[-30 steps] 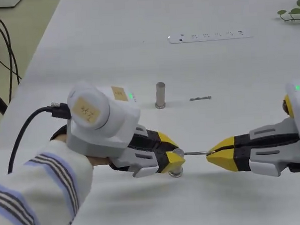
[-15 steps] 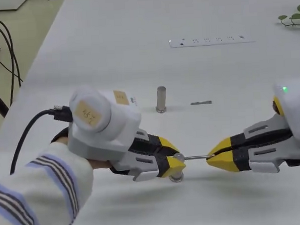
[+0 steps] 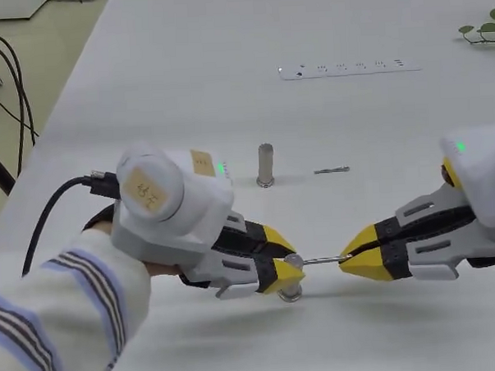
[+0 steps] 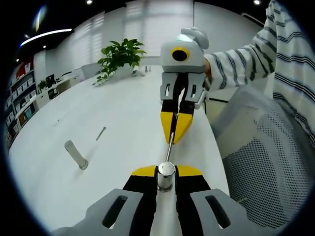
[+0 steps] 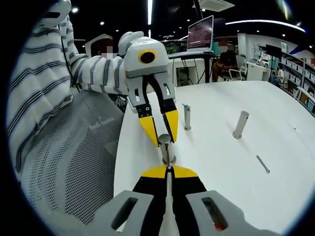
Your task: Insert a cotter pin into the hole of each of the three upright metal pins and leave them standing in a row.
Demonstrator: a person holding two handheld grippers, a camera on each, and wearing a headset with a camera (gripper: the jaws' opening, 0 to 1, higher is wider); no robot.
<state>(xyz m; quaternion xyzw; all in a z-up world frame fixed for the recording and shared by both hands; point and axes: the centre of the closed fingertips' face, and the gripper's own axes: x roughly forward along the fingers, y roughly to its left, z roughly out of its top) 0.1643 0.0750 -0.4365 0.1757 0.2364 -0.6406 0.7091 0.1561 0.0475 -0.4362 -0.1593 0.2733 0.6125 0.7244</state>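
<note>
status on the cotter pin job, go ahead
Left hand-held gripper shut on upright metal pin. Right hand-held gripper shut on cotter pin, tip at that pin's head. Nothing in between; second metal pin and spare cotter pin sit clear behind.

Left gripper [image 3: 283, 258] and right gripper [image 3: 349, 260] meet tip to tip near the table's [image 3: 185, 73] front edge. The left's clamped pin [image 3: 291, 276] and the right's pinched cotter pin [image 3: 321, 259] close the gap between them. Behind lies open tabletop, where a second pin [image 3: 265, 164] stands upright, a loose cotter [image 3: 331, 170] lies flat near it, and a power strip [image 3: 349, 67] lies far back.
</note>
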